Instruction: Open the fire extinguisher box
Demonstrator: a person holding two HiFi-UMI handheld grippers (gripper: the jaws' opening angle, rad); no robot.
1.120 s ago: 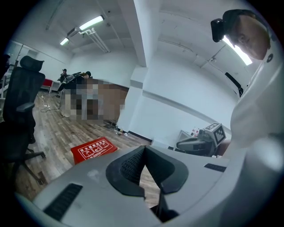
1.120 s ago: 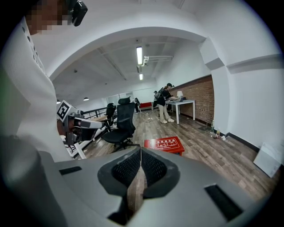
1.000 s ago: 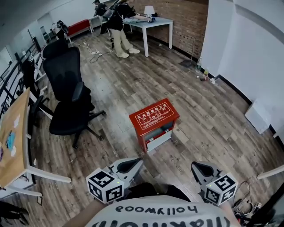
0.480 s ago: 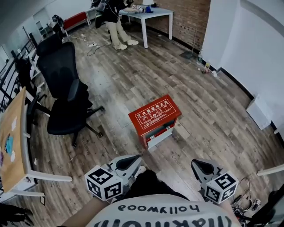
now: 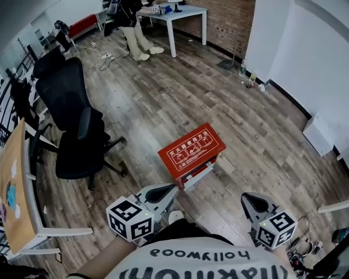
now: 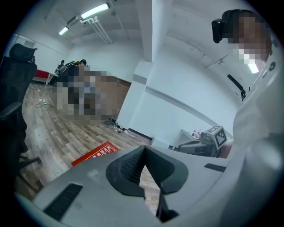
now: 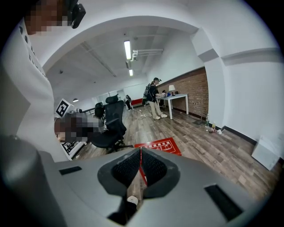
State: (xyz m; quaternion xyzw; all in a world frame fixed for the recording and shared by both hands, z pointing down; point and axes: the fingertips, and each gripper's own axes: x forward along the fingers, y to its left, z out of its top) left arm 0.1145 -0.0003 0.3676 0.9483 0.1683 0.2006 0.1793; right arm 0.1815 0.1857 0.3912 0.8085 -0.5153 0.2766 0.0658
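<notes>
The red fire extinguisher box (image 5: 192, 150) stands on the wood floor, its lid with white print lying flat on top. It shows low in the left gripper view (image 6: 95, 154) and just past the jaws in the right gripper view (image 7: 159, 145). My left gripper (image 5: 158, 192) hangs a short way in front of the box, its pads meeting at the tip (image 6: 143, 148), nothing between them. My right gripper (image 5: 256, 203) is to the box's right and nearer me, jaws pressed together (image 7: 140, 153) and empty. Neither touches the box.
A black office chair (image 5: 73, 125) stands left of the box, with a wooden desk (image 5: 13, 196) at the far left. A person (image 5: 128, 22) stands by a white table (image 5: 180, 13) at the back. White walls, a white box (image 5: 319, 133) and bottles (image 5: 252, 79) line the right.
The view has moved forward, so the red box sits closer to both grippers. The grippers keep their pose and stay shut.
</notes>
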